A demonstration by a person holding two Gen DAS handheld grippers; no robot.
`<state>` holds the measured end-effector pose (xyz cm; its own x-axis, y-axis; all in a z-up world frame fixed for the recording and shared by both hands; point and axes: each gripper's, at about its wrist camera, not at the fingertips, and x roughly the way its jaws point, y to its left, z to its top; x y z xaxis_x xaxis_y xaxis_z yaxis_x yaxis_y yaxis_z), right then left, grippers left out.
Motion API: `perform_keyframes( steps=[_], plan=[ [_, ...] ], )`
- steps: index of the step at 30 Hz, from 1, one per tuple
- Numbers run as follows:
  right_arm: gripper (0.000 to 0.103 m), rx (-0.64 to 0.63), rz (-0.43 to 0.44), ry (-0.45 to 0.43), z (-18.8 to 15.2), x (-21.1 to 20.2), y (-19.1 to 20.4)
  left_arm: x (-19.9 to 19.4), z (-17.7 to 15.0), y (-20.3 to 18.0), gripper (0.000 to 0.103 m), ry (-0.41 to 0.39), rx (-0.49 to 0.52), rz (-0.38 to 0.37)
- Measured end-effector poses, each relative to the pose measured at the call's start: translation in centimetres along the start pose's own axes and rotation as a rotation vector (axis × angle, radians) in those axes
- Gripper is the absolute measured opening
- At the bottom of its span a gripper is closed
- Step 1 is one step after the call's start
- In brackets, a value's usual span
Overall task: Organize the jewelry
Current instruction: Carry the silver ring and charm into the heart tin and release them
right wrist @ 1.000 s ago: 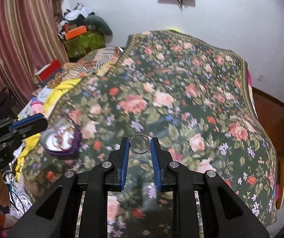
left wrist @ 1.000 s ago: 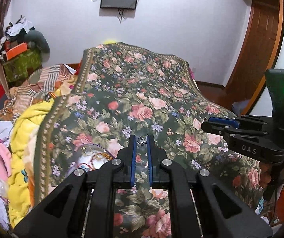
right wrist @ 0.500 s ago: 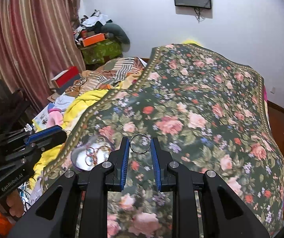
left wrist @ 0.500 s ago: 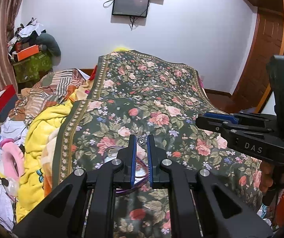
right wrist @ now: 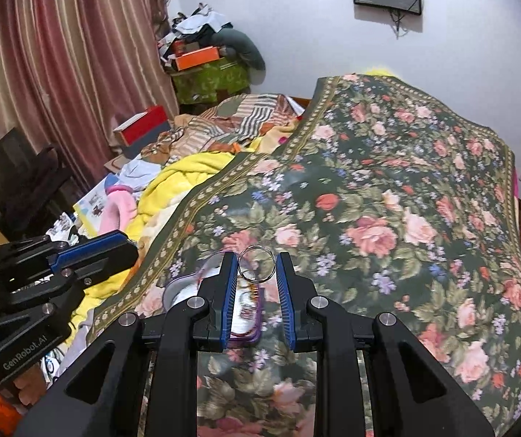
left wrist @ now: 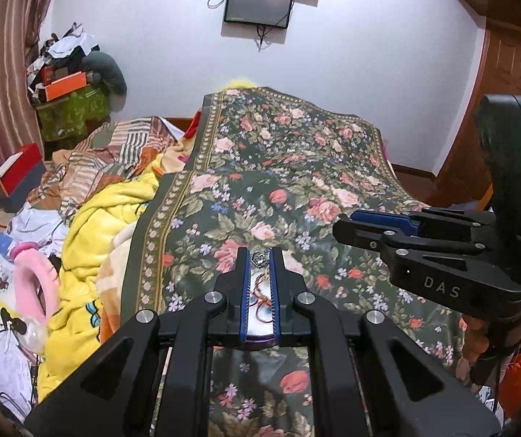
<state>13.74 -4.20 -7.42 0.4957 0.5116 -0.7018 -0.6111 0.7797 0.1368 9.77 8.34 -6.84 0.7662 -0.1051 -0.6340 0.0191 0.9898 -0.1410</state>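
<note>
Your left tool (left wrist: pixel 259 258) is closed on a small silver ornament (left wrist: pixel 260 258), pinched right at the fingertips above the bed (left wrist: pixel 296 189). Your right tool (right wrist: pixel 257 265) grips a thin silver ring (right wrist: pixel 256 265) the same way, the hoop spanning the gap between the blue pads (right wrist: pixel 228 291) and touching each only at its edge. Both pieces hang in the air over the near left part of the bed's floral cover, not resting on it.

Below and between the fingers of each tool you can see a shallow round dish with a purple rim (right wrist: pixel 249 333), lying on the cover near the bed's left edge; coloured bands or bangles (left wrist: pixel 260 295) seem to lie in it, though most of it is hidden behind the tools.

Both pieces are light, hard and slick, so weight is no worry; slipping is. The ring is held across its width on two tiny contact spots, and I judge it could twist or pop out if you tilt sharply or ease the squeeze. The ornament is smaller and irregular; I cannot tell how much of it sits between the pads.

If the dish is where they go, bring each tool low over it before letting go, since a dropped ring would vanish into that busy flower pattern or roll off the soft cover.
</note>
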Motion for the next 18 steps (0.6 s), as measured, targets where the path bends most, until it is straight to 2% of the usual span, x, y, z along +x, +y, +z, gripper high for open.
perform_keyframes(
  steps=[18],
  plan=[
    [0.02,0.002,0.061,0.12,-1.7,5.1,0.8,4.5,-2.7,1.0,0.009,0.141,-0.021,-0.041]
  ],
)
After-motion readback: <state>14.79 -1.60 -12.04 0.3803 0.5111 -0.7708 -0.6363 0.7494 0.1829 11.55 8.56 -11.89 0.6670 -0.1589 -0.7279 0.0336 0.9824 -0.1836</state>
